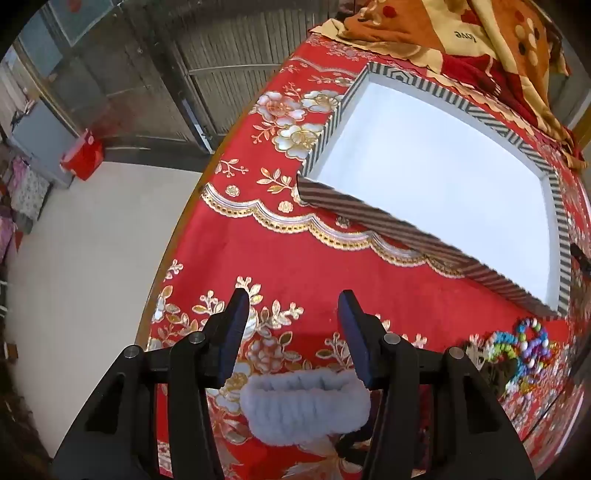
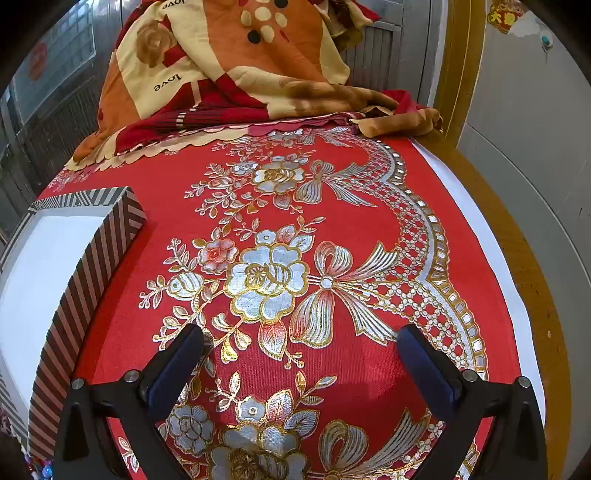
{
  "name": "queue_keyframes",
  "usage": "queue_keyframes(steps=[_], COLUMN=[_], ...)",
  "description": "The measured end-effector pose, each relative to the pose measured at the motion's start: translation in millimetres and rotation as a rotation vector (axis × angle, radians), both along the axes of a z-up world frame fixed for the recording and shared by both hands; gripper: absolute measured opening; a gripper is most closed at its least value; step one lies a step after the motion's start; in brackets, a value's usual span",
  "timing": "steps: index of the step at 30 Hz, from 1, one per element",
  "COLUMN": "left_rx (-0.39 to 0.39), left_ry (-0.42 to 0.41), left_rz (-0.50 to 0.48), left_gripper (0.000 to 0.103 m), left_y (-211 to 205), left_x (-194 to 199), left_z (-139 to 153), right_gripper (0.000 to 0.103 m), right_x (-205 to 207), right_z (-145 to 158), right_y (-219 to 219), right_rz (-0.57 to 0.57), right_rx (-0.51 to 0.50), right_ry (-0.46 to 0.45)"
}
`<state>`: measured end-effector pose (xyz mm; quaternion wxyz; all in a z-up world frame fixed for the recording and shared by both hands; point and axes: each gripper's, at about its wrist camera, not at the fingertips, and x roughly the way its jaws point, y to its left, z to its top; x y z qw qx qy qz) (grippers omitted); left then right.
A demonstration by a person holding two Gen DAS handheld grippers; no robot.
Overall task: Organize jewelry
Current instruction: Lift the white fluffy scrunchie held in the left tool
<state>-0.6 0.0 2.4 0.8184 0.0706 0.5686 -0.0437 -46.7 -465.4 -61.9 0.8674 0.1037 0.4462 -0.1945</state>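
Note:
In the left wrist view, my left gripper [image 1: 293, 299] is open above a fluffy grey-blue scrunchie [image 1: 304, 404] that lies on the red tablecloth between the finger bases. A pile of colourful bead bracelets [image 1: 524, 350] lies to the right. A striped box with a white, empty inside [image 1: 424, 173] stands ahead. In the right wrist view, my right gripper [image 2: 301, 334] is open and empty over the flowered cloth; the striped box [image 2: 99, 254] is to its left.
A folded orange and cream blanket [image 2: 229, 62] lies at the table's far end and also shows in the left wrist view [image 1: 461, 33]. The table's edge [image 1: 177, 236] drops to the floor on the left. A wooden frame [image 2: 458, 62] stands at the right.

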Motion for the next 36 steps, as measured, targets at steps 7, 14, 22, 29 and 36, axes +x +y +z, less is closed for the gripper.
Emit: queue_keyframes(steps=[7,14,22,29,36], left_rx=[0.029,0.003,-0.026,-0.048,-0.057], left_ry=[-0.114,-0.076,-0.090,-0.113,-0.133], left_rz=[-0.011,-0.022,-0.067,-0.099,-0.120], left_gripper=[0.050,0.050,0.050,0.050,0.050], left_y=[4,7,6,8,9], left_x=[-34,-39,-59,-74,-85], left_z=[7,24,33,41,50], right_gripper=[0.103,0.103,0.103,0.103,0.103], right_x=[0,-34,-107,-121,-126], right_z=[1,14,72,109,127], right_y=[1,17,98,176,237], right_rz=[-0.007,-0.033,0.035,0.125,0.203], right_rx=[0.010,0.151,0.160,0.181,0.181], right_ry=[0.019,0.151,0.018,-0.050,-0.074])
